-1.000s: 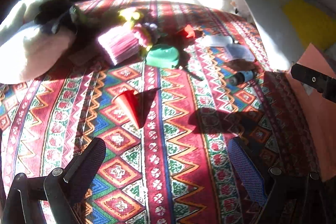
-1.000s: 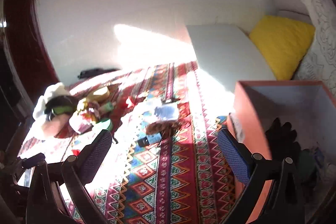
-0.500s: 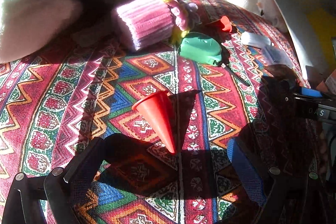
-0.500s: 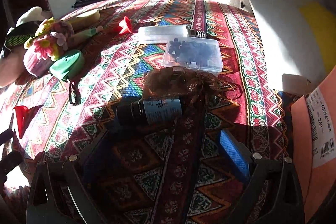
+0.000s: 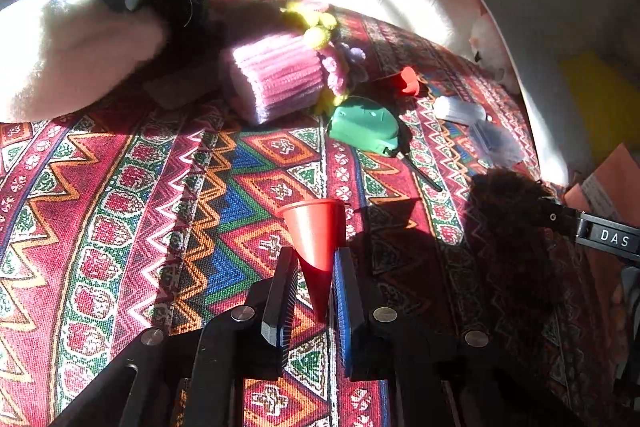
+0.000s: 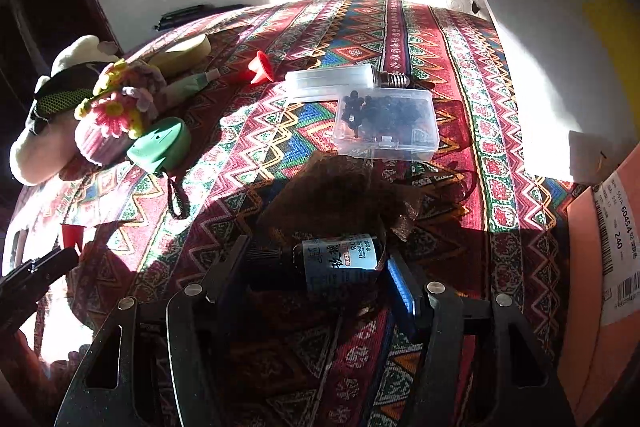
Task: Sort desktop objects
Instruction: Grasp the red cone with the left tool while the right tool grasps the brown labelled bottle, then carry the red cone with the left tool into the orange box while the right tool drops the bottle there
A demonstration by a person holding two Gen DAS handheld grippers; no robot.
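On the patterned cloth [image 5: 120, 211] lies a red plastic cone [image 5: 312, 223], wide end away from me. My left gripper [image 5: 316, 255] is closing, and its pads press on the cone's narrow end. In the right wrist view a dark bottle with a blue label [image 6: 340, 263] lies crosswise. My right gripper [image 6: 316, 251] is closing on it, one pad at each end of the bottle. A brown mesh pouch [image 6: 340, 187] lies just beyond the bottle. The left gripper [image 6: 36, 275] and the cone [image 6: 72, 235] show at the left edge there.
Further back lie a green case [image 5: 364, 127], a pink knitted flower pot [image 5: 276, 83], a white plush toy [image 5: 60, 47] and a small red funnel [image 6: 260, 69]. A clear box of dark beads [image 6: 388, 125] sits beside a clear tube [image 6: 332, 81]. An orange cardboard box [image 6: 592, 267] stands at the right.
The left gripper moved in over the red cone and its wide jaws closed on it. The right gripper dropped from high above to the bottle and its jaws narrowed around it.
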